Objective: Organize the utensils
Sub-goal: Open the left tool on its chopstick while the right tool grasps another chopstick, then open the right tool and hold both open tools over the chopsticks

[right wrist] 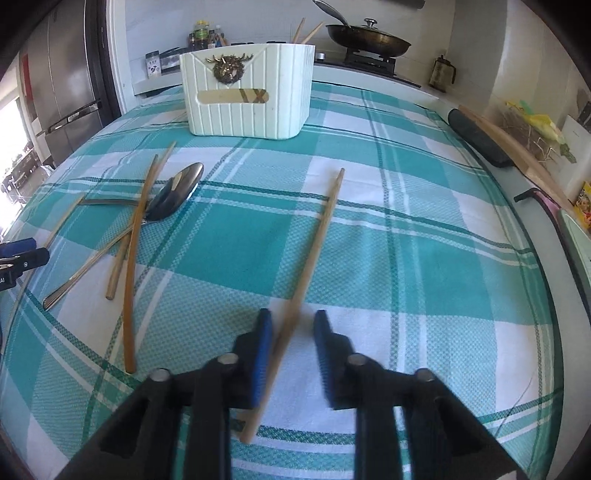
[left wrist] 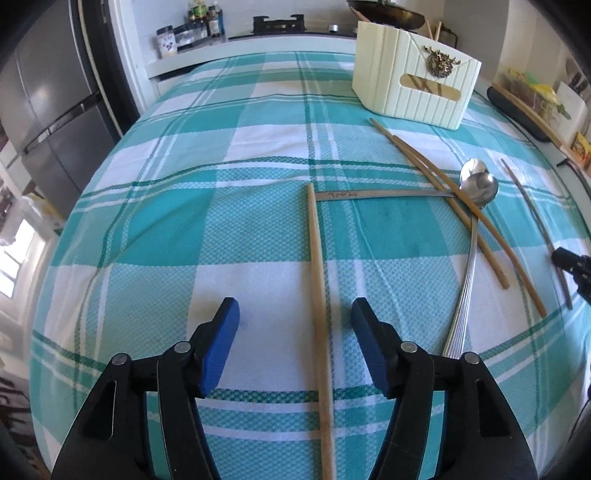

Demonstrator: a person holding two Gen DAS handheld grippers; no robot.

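A white ribbed utensil holder (left wrist: 413, 88) (right wrist: 247, 96) stands at the far side of the teal plaid tablecloth (left wrist: 184, 184) (right wrist: 406, 240). My left gripper (left wrist: 295, 317) is open, with a wooden chopstick (left wrist: 319, 295) lying between its fingers. My right gripper (right wrist: 291, 325) is open, with another chopstick (right wrist: 314, 266) lying between its fingers. Two more chopsticks (left wrist: 461, 206) (right wrist: 136, 236) lie crossed with two metal spoons (left wrist: 476, 184) (right wrist: 173, 195) between the grippers.
A stove with a wok (right wrist: 369, 37) and condiment bottles (left wrist: 199, 18) stand behind the table. A fridge (left wrist: 48, 110) is on the left. A cutting board (right wrist: 517, 155) and clutter lie on the right.
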